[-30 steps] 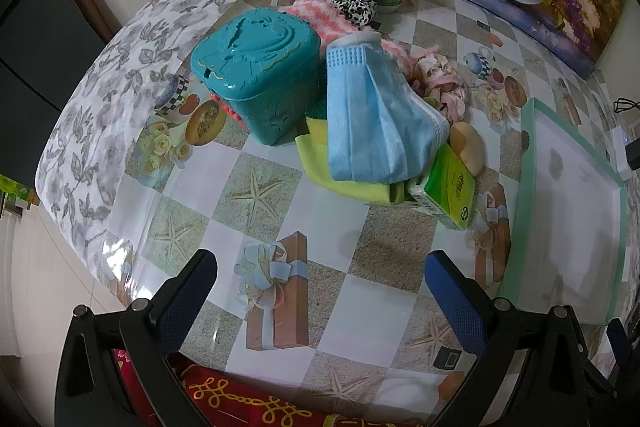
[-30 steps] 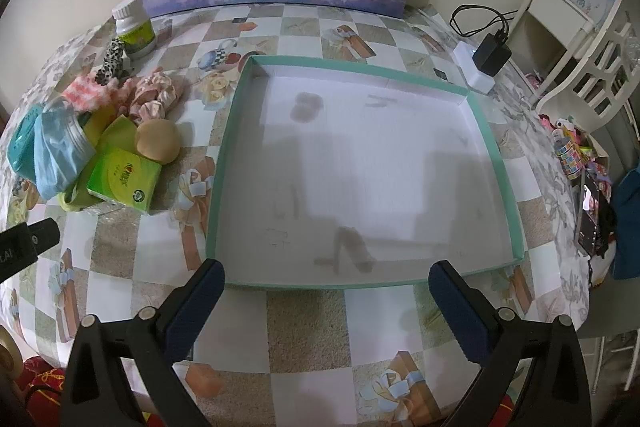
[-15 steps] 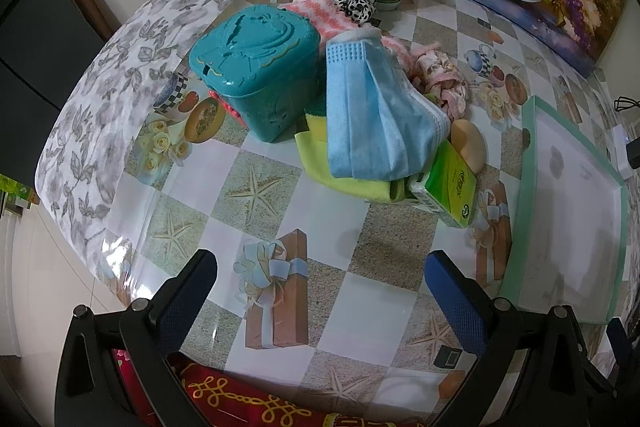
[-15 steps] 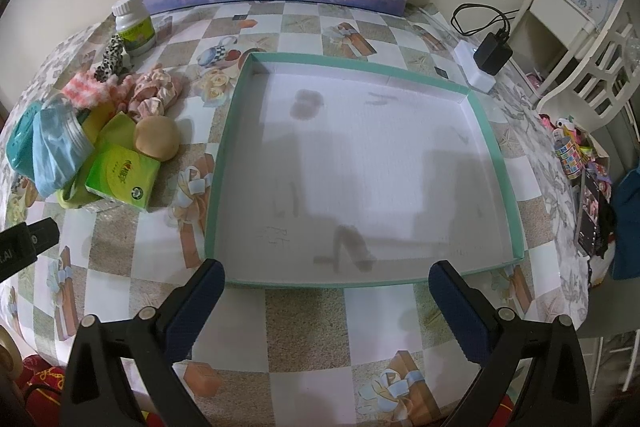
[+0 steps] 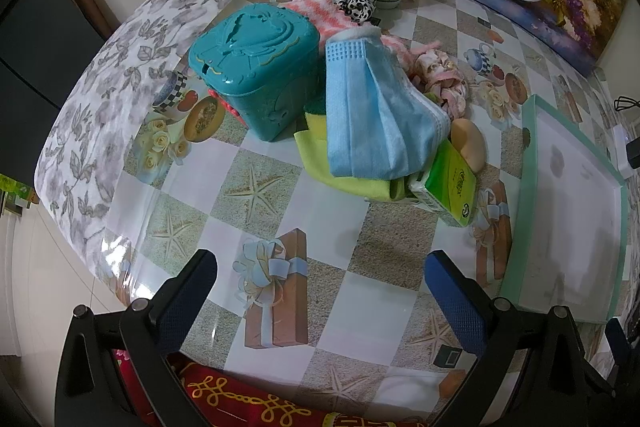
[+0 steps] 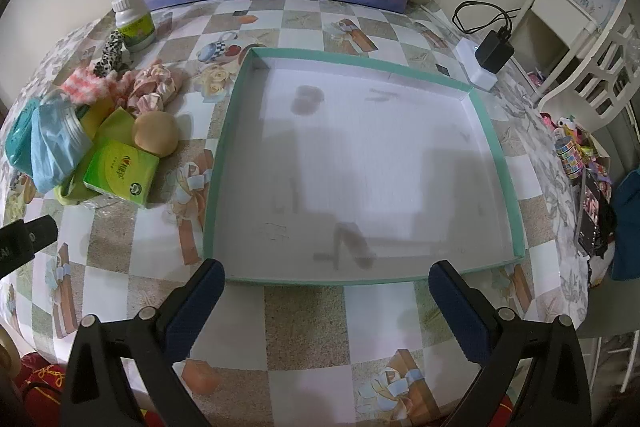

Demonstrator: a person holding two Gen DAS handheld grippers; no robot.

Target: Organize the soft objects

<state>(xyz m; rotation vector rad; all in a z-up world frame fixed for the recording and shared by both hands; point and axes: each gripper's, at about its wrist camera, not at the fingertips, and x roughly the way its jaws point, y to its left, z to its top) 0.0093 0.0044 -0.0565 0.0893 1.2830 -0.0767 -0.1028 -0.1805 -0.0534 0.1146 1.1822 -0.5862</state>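
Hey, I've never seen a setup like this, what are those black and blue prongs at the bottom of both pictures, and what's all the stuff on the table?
Those prongs are two handheld grippers, each carrying a fisheye camera that looks out along its fingers. One picture comes from the left gripper, the other from the right gripper. Both are open and hold nothing. The left view faces a pile: a blue face mask, a yellow cloth, a green tissue pack, scrunchies and a teal box. The right view faces an empty teal-rimmed tray.

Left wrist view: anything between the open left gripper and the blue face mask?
Only bare patterned tablecloth between left gripper and blue pleated face mask; left wrist view.
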